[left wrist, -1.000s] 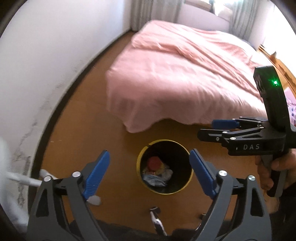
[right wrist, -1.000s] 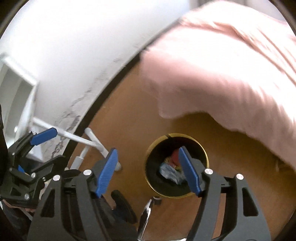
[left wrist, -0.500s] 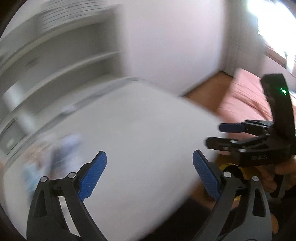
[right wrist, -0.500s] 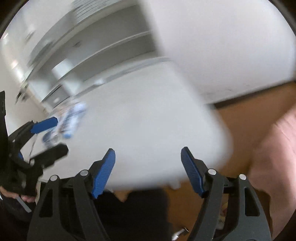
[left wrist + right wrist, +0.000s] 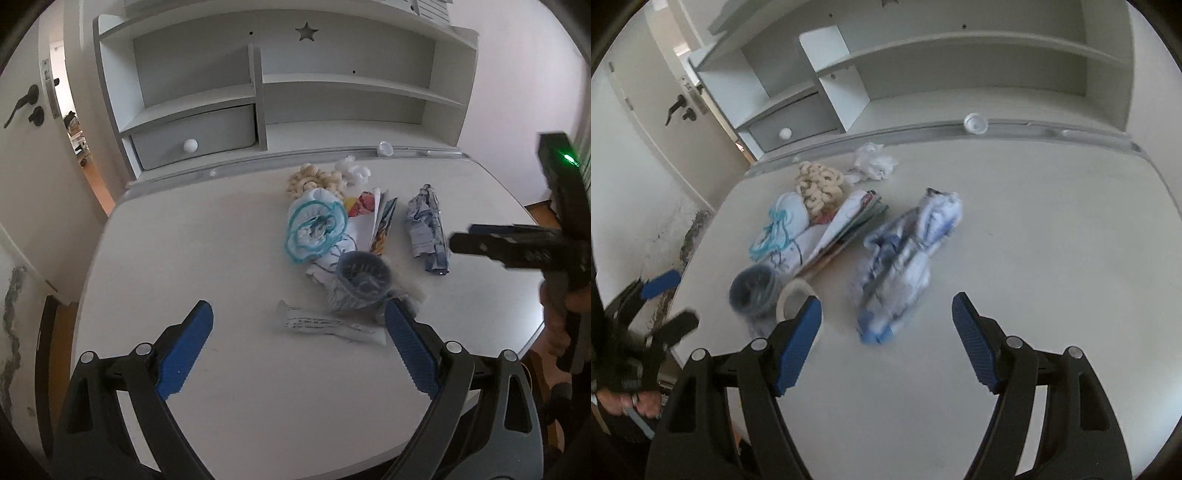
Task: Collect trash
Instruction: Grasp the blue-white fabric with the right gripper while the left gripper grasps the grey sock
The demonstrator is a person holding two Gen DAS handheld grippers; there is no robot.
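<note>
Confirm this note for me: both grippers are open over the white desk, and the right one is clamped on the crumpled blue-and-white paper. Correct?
Not quite. The right gripper holds nothing: in the right wrist view its jaws stand wide apart, and the crumpled blue-and-white paper lies on the white desk ahead of them, untouched. The rest holds: the left gripper is open and empty too.

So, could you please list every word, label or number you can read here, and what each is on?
None can be read.
Flat wrapper: dark print, too blurred.
Crumpled paper: blue print, too small.
Booklet: only pictures show.
Shelf back: a star cut-out, no text.
</note>
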